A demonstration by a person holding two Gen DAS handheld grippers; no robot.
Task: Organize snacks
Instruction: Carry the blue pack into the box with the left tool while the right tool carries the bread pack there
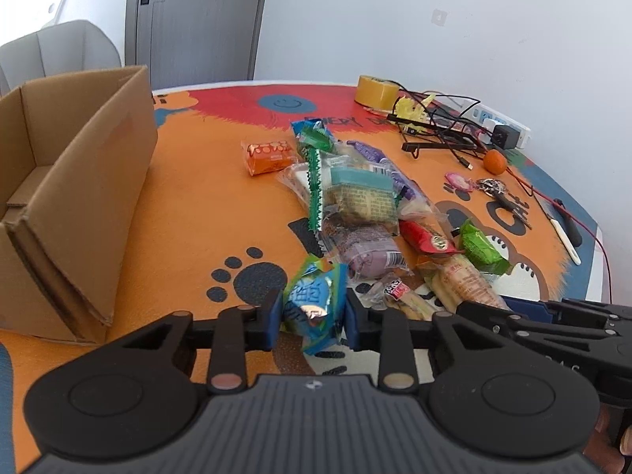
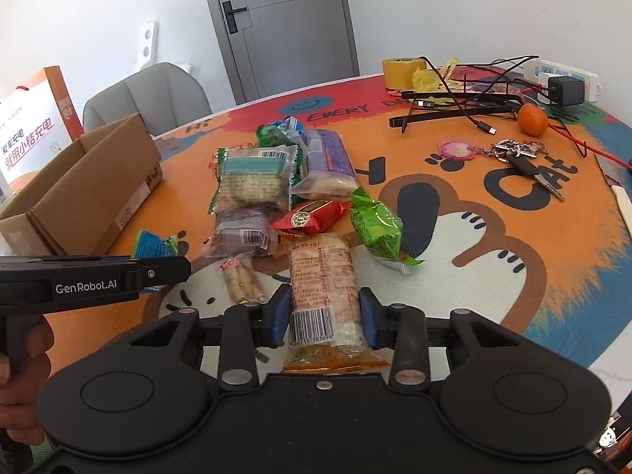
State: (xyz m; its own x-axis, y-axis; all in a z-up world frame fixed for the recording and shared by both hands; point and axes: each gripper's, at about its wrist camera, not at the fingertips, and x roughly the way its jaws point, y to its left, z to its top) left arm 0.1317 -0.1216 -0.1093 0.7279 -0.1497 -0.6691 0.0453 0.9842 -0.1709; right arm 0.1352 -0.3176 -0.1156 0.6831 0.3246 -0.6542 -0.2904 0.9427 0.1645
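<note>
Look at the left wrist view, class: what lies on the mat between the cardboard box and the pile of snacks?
Only bare orange mat lies between the cardboard box and the snack pile.

Orange paw-print table mat (image 1: 189, 205)

The cardboard box (image 1: 75, 181) runs off the left edge of the left wrist view, so its near end and most of its inside are unseen. The left hand-held gripper (image 1: 315, 316) hides the lower part of the blue-green packet (image 1: 316, 300). In the right wrist view, the long biscuit pack (image 2: 324, 288) disappears at its near end under the right hand-held gripper (image 2: 324, 316). Print on the heaped wrappers (image 2: 252, 185) is too small to read. The surface (image 2: 533, 268) is cut at the right edge.
</note>
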